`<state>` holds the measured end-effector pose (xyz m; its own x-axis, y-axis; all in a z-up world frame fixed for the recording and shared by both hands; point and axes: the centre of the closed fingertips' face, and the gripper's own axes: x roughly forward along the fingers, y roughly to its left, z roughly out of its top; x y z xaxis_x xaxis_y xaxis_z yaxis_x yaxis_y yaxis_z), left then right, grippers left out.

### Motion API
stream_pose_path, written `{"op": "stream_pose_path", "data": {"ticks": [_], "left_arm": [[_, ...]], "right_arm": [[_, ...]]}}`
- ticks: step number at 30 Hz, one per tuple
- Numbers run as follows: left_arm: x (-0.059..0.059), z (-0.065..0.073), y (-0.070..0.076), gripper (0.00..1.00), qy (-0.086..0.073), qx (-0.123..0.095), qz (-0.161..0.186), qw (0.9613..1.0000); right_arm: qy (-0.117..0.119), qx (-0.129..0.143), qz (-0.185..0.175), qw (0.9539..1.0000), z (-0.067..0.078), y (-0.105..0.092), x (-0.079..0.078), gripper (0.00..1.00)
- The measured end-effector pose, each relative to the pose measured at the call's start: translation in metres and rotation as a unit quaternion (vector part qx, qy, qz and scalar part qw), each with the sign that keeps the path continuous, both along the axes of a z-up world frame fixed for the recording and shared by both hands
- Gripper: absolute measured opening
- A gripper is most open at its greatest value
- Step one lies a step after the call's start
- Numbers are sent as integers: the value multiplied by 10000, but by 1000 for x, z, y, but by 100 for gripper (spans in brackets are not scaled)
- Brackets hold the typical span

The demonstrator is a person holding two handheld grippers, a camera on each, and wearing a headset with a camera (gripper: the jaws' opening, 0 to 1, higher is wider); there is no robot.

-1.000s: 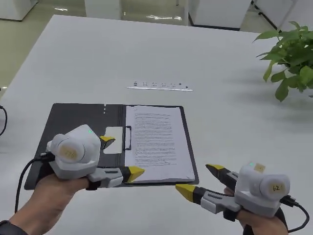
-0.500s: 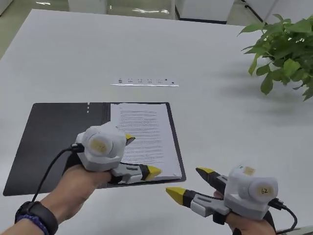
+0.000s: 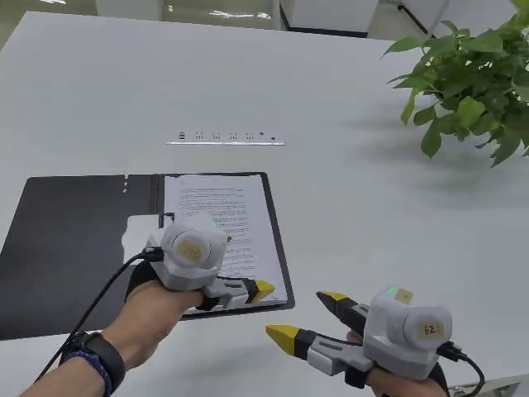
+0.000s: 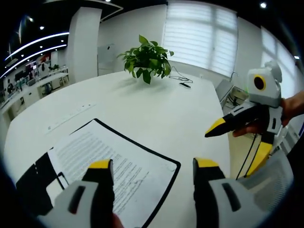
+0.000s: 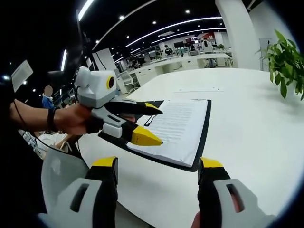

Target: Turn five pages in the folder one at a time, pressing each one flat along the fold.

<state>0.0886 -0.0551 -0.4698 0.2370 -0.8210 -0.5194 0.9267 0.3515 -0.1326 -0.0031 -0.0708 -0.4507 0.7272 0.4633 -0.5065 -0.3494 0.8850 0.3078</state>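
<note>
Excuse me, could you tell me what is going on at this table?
A person holds a gripper in each hand at a white table, working on an open black folder. The left gripper, jaws open, is over the lower part of the printed page. The right gripper, also open, hangs off the folder's lower right corner. No page is lifted.

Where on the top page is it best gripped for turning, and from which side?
Probably its free lower right corner, coming from the right: the top page lies flat in the folder, held along its left edge at the fold.
</note>
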Motion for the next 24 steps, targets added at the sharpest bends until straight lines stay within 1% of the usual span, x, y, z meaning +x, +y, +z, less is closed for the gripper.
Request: {"op": "stream_pose_path", "data": {"ticks": [5,7,8,9,11,12,14,16,17,18,19,20,21,22,24], "left_arm": [[1,-17,-12,67,10,160,26,9999],[3,-26,-18,67,75,218,111,9997],[3,-29,-21,67,68,241,108,9996],[2,-35,-25,67,91,302,100,9995],[3,-45,-29,67,156,387,141,9990],[3,-48,-30,67,173,416,168,9988],[4,-53,-31,67,143,511,221,9983],[7,-64,-29,69,-12,786,256,9966],[8,-70,-27,70,19,927,374,9950],[10,-74,-25,70,31,989,449,9941],[9,-78,-24,70,17,1057,452,9934],[9,-81,-23,70,-67,1128,440,9926],[10,-85,-20,70,-277,1303,388,9903],[8,-84,-23,69,-255,1228,399,9913],[11,-81,-22,69,-143,1167,457,9920]], "right_arm": [[17,42,-54,10000,2,-8,0,66],[18,39,-65,10000,2,-11,-1,66],[26,44,-70,10000,1,-12,-1,66],[37,45,-72,10000,0,-14,-1,66],[59,32,-63,10000,0,-15,-2,66],[64,29,-61,10000,0,-16,-2,66],[62,30,-77,9999,1,-18,-3,66],[69,58,-130,9999,1,-22,-2,66],[74,74,-153,9998,0,-24,-2,66],[84,80,-161,9998,0,-24,-2,67],[96,81,-161,9998,-1,-25,-3,67],[111,75,-155,9998,-2,-25,-3,67],[116,71,-157,9998,-2,-25,-3,67],[119,84,-175,9997,-3,-26,-3,67],[123,110,-199,9997,-3,-27,-3,67]]}}
